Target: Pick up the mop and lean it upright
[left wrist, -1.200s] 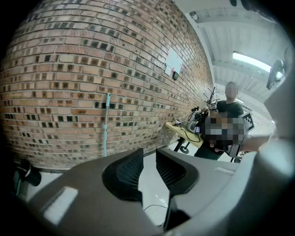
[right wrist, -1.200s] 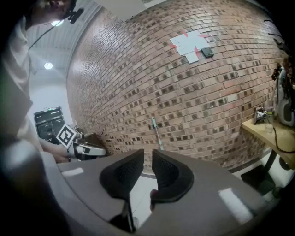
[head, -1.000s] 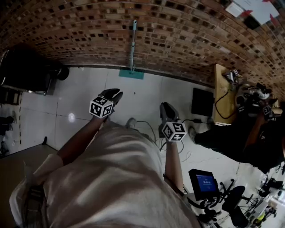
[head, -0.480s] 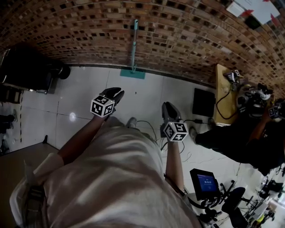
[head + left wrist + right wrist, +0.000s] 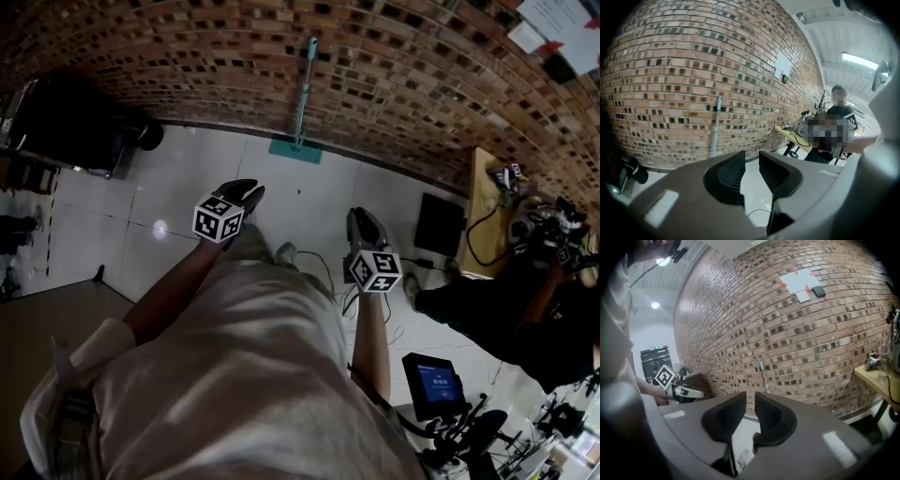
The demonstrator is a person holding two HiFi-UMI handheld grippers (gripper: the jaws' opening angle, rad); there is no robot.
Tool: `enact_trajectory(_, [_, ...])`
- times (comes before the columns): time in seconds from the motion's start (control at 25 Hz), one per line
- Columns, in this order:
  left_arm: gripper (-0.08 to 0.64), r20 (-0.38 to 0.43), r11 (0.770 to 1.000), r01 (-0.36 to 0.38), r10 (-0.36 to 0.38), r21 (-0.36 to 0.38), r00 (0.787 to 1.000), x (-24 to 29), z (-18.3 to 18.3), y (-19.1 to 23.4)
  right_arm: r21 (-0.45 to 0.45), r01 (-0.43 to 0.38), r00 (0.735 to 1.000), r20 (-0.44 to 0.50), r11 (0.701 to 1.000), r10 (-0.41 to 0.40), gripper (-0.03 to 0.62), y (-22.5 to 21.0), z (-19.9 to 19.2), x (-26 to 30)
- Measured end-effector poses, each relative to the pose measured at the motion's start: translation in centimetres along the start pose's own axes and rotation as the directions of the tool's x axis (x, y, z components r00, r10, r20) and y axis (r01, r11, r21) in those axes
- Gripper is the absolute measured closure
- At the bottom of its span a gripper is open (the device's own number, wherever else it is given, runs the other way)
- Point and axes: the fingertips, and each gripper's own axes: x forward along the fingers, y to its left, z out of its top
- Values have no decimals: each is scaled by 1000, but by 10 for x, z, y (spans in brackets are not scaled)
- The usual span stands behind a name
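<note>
Brick wall [image 5: 187, 56] fills the top of my head view and meets a pale tiled floor [image 5: 178, 197]. Well left of the mop [image 5: 302, 89] I count one dark cabinet [image 5: 75, 122]. The single mop stands upright against the brick, its teal head [image 5: 295, 150] flat on the floor at the wall's foot. I have two grippers, each with one marker cube. The left gripper [image 5: 251, 191] hovers short of the mop and a little to its left, the right gripper [image 5: 361, 217] short of it and to its right, both well apart from it. Each has its jaws slightly parted with nothing between them. Right of the mop are one wooden table [image 5: 487, 206] and one other person [image 5: 506, 300]. Only the head view shows the teal head; both gripper views hide it behind their jaws and show just the handle. Only the right gripper view shows the papers [image 5: 801, 281] taped high on the wall, up and right of the mop.
</note>
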Motion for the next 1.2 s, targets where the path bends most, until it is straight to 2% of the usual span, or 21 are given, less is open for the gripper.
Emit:
enact_trajectory(0.32, [446, -11, 999, -15, 15, -29, 1000, -1, 2, 25, -24, -31, 999, -33, 999, 30, 538, 14, 4, 33])
enact_trajectory(0.64, [446, -27, 1000, 18, -19, -16, 999, 15, 23, 59, -53, -31, 998, -55, 998, 28, 534, 23, 22, 77])
enact_trajectory(1.2, [446, -56, 989, 138, -135, 47, 989, 63, 77, 116, -42, 57, 996, -64, 997, -60, 531, 26, 52, 147])
